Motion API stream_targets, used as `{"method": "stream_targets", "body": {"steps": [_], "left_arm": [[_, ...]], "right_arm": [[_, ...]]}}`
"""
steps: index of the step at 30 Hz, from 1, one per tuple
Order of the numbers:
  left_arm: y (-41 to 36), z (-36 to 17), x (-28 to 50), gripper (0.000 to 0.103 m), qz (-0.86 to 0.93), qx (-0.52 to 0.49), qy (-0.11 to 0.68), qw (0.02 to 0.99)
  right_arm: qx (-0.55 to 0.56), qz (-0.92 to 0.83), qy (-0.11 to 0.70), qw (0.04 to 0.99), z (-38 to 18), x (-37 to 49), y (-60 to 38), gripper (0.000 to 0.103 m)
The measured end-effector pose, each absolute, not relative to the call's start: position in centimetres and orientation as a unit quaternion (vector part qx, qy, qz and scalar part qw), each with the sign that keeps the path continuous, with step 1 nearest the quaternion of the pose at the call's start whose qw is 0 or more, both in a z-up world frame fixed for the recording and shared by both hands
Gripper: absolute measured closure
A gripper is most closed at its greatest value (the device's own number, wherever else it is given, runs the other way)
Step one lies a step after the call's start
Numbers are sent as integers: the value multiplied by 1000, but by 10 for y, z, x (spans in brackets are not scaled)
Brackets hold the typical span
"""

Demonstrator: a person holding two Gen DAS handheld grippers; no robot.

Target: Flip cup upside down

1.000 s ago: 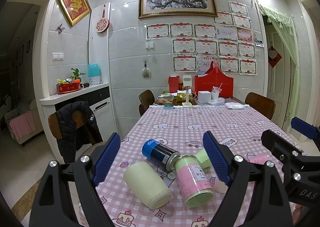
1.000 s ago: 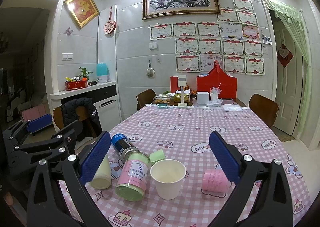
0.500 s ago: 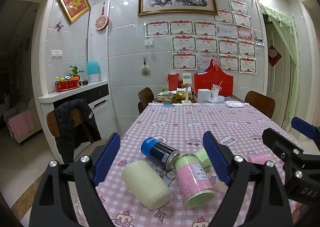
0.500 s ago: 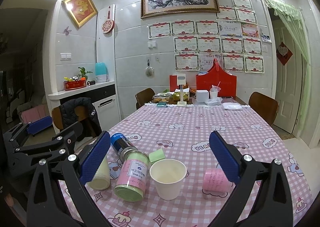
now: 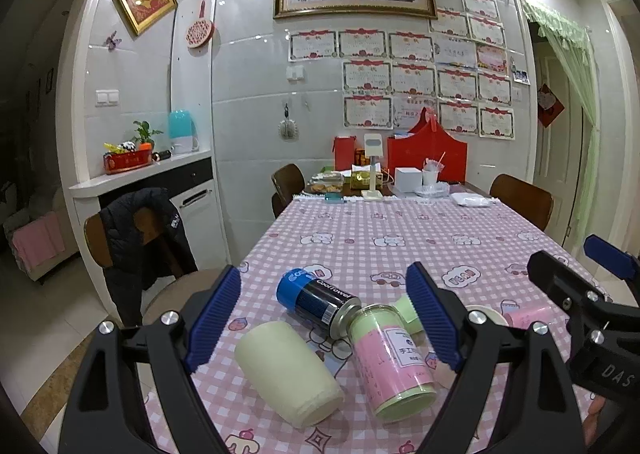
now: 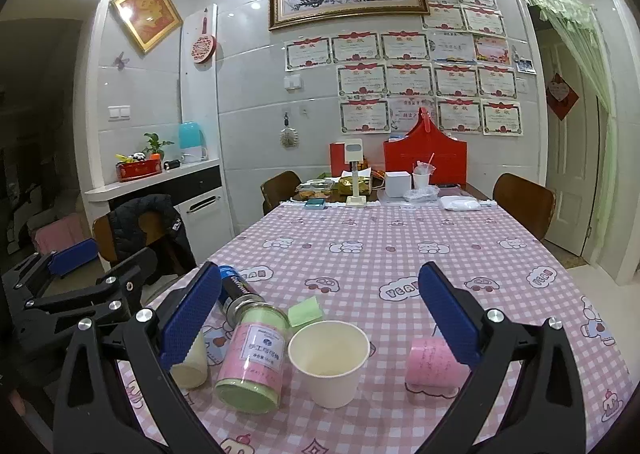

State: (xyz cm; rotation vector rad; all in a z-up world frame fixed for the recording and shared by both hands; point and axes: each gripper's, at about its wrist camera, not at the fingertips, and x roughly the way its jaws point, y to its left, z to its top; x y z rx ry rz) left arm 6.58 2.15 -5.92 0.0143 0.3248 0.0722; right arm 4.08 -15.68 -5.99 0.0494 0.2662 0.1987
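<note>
A white paper cup [image 6: 329, 358] stands upright, mouth up, on the pink checked tablecloth. My right gripper [image 6: 320, 318] is open and empty, its blue pads above and to either side of the cup. In the left wrist view only the cup's rim [image 5: 482, 312] shows behind my left finger. My left gripper [image 5: 324, 318] is open and empty, above a cream cup [image 5: 290, 372] that lies on its side.
A blue-black can [image 5: 316, 300] and a pink-green canister [image 5: 390, 360] lie on their sides left of the paper cup. A pink roll [image 6: 434, 364] lies to its right, a green sticky pad [image 6: 306, 310] behind. Boxes and clutter [image 6: 400, 177] crowd the table's far end. Chairs stand around.
Both grippers have barely shifted; the objects sit slightly lower and nearer in the right wrist view. Nothing was grasped or moved.
</note>
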Motion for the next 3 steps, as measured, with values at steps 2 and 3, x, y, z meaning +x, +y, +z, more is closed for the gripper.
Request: {"method": "stream_targets", "body": {"steps": [2, 3], "left_arm": [[25, -62, 72, 20, 38, -1, 167, 985], [27, -64, 76, 20, 38, -5, 172, 984]], "right_arm": [[25, 95, 135, 986, -62, 47, -155, 8], [24, 95, 140, 985, -64, 52, -154, 8]]}}
